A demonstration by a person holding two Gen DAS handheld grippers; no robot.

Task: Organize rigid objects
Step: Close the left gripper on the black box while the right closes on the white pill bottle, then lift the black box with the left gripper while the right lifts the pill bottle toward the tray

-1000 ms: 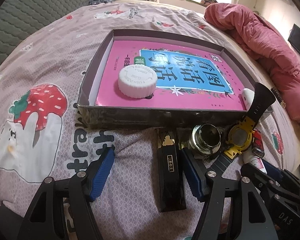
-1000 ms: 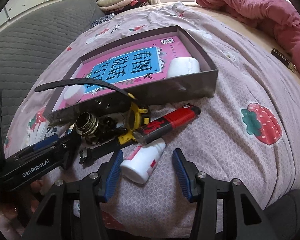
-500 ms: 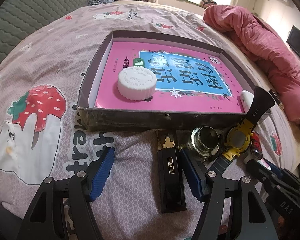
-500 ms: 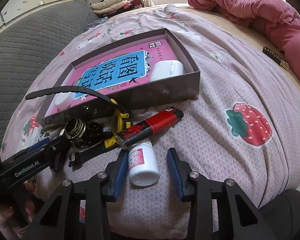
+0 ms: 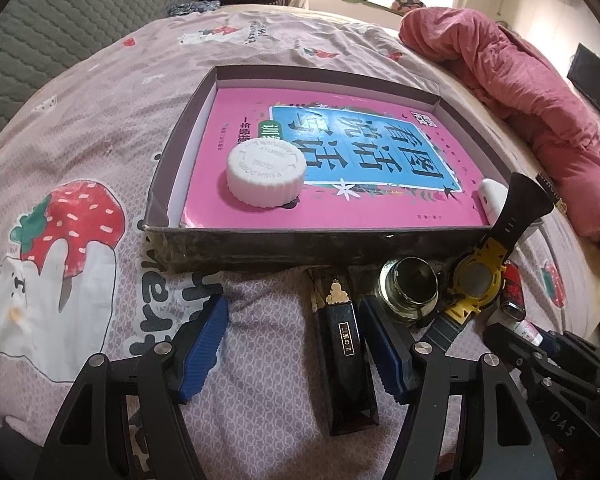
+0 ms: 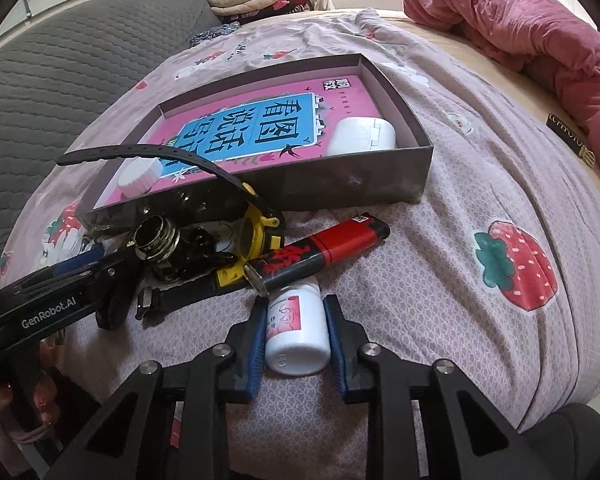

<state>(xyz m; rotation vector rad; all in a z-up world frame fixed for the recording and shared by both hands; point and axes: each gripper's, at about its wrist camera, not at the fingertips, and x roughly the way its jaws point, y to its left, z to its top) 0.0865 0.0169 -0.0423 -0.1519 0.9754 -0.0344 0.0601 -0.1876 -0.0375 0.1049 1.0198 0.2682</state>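
Bed (image 6: pixel 440 264), covered by a strawberry-print sheet, carries all items. Box (image 6: pixel 340 178), open-topped, lies on the bed and holds a pink book (image 5: pixel 380 184), a white cap (image 5: pixel 266 174) and a white case (image 6: pixel 360 136). Outside the box's near wall lie a watch (image 6: pixel 256 236) with a yellow bezel, a red-and-black lighter (image 6: pixel 320 250), a black bar (image 5: pixel 346 354) and a small jar (image 5: pixel 410 286). Bottle (image 6: pixel 298 330), white with a pink label, lies on its side just below the lighter; its long axis runs along the fingers of the right tool (image 6: pixel 296 334), base toward the camera. Right tool: jaws closing, bottle between them, pads at or very near its sides; firm contact cannot be confirmed. The box lies ahead and slightly left of this tool. Left tool (image 5: pixel 294 344): jaws wide and closing slightly, holding nothing; the bar lies between them beside the right finger, parallel to the fingers.
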